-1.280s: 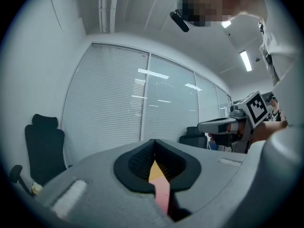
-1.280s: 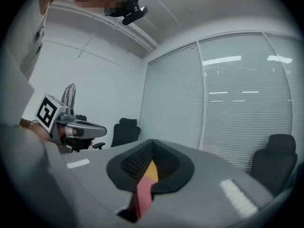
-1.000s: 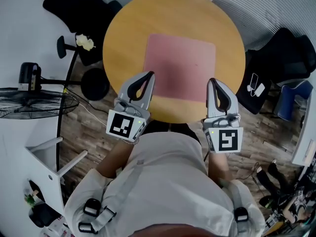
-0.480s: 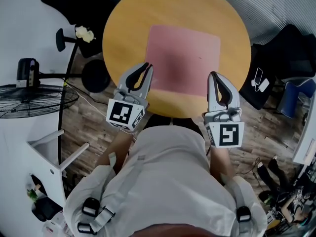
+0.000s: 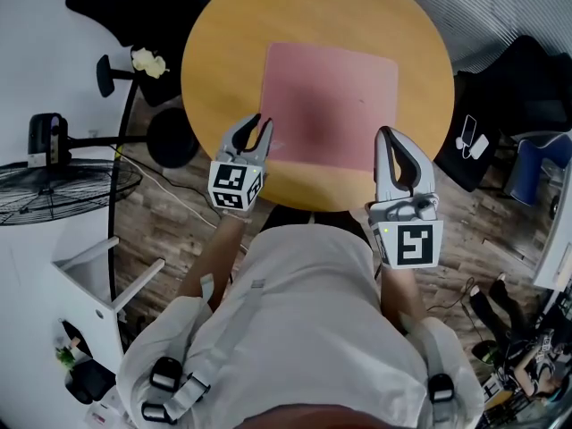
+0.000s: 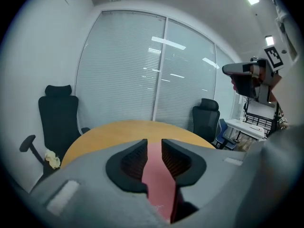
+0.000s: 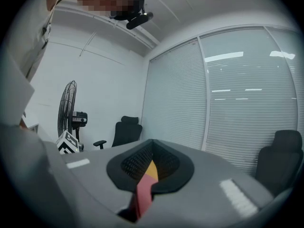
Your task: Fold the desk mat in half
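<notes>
Currently, at the left, my left gripper (image 5: 264, 123) sits at the seven o'clock corner of the pink desk mat (image 5: 335, 96), pointing toward twelve o'clock. Its jaws have just been opening and stand apart. Its own view shows the mat's corner in line with the gap, with neither pad pressing on it, so it grasps nothing. The mat lies flat and unfolded on the round wooden desk (image 5: 223, 52), a little right of centre, its near edge close to the desk's six o'clock rim. At the right, my right gripper (image 5: 387, 134) hangs near the mat's five o'clock corner, its tips clenched together on nothing; the mat shows only beyond them.

I judge the step in hand to be taking hold of the near edge. To do it well I would work one jaw of the left gripper under the corner, not shove at it, since a thin mat may skid or buckle. The right gripper must open first and take its corner at the same depth. Both should then lift together and carry the edge evenly toward twelve o'clock, so the edges meet square.
</notes>
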Available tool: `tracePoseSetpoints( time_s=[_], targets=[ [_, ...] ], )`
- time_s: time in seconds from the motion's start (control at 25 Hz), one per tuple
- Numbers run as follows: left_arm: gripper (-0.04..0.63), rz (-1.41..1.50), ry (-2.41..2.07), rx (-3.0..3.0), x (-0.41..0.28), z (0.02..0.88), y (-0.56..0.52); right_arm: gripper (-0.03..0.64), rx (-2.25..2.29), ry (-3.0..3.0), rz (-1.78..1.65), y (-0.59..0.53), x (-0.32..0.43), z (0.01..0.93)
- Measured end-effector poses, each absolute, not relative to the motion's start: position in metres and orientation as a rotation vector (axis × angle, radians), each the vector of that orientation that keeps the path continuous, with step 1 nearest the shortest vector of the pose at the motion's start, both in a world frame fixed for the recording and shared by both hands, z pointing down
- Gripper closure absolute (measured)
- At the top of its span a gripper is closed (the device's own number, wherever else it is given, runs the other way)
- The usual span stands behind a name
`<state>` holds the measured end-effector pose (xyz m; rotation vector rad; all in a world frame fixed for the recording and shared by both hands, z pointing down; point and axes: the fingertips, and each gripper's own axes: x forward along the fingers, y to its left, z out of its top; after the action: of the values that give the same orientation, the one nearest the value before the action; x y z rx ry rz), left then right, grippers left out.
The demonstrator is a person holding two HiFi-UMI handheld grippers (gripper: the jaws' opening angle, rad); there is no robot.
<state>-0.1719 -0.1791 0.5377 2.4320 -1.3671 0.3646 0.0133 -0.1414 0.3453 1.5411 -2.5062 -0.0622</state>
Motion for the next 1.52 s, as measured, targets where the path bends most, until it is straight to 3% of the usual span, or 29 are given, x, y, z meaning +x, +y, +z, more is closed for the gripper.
tracePoseSetpoints(
  time_s=[0.76, 1.24, 1.52],
  targets=[
    [0.422, 0.650, -1.270, 2.089, -0.204, 0.734, -0.156, 0.612, 1.524, -2.524, -0.094, -0.133, 0.003, 0.338],
    [0.368, 0.756, -1.270, 1.949, -0.208, 0.790, -0.149, 0.612, 1.537, -2.520, -0.073, -0.128, 0.005, 0.337],
    [0.370, 0.804, -1.301, 1.967, -0.204, 0.794, -0.149, 0.612, 1.526, -2.509, -0.086, -0.127, 0.016, 0.341]
  ],
)
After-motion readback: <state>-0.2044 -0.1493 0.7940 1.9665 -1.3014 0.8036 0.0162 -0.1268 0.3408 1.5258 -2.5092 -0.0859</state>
